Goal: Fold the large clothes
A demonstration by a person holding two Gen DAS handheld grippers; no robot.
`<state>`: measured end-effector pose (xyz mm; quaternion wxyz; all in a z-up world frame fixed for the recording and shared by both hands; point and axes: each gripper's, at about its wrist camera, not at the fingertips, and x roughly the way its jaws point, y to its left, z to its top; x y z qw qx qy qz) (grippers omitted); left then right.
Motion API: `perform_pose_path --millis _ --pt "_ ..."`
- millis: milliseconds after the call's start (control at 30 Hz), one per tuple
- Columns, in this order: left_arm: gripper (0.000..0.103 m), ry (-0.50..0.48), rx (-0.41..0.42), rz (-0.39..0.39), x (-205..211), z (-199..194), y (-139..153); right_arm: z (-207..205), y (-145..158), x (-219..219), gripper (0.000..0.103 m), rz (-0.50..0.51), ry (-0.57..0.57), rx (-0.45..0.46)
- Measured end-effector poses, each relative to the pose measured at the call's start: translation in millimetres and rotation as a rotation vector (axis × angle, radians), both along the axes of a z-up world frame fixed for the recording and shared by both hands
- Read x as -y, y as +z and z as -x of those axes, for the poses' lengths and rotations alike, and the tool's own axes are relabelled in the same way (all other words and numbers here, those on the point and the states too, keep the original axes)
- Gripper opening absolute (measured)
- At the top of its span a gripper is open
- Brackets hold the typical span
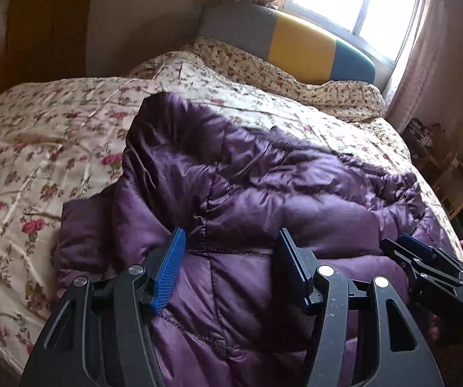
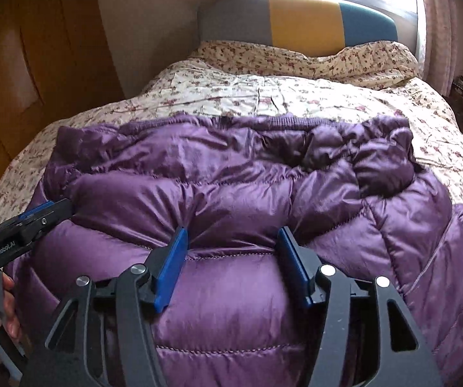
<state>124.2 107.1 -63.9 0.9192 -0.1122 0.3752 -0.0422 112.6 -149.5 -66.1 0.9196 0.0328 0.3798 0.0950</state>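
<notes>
A purple quilted down jacket point(image 1: 263, 200) lies bunched on the bed; it fills the middle of the right wrist view point(image 2: 231, 187), its ribbed hem at the far side. My left gripper point(image 1: 229, 242) is open, its blue pads apart just above the jacket's near part. My right gripper point(image 2: 231, 240) is open too, its pads apart over a puffy panel near the front. The right gripper also shows at the right edge of the left wrist view point(image 1: 402, 245), and the left gripper at the left edge of the right wrist view point(image 2: 50, 209). Neither holds cloth.
The bed has a cream floral quilt point(image 1: 54, 135) and a grey, yellow and teal headboard point(image 2: 299, 19) under a bright window. A wooden wardrobe point(image 2: 21, 74) stands left. Cluttered shelves point(image 1: 434, 148) and a curtain are at the right.
</notes>
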Motion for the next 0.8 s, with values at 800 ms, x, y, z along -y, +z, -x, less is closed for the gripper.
perform_pose_path --millis 800 --pt "0.072 0.070 0.005 0.152 -46.3 43.1 12.2 41.0 18.0 3.2 0.030 -0.063 0.012 0.052"
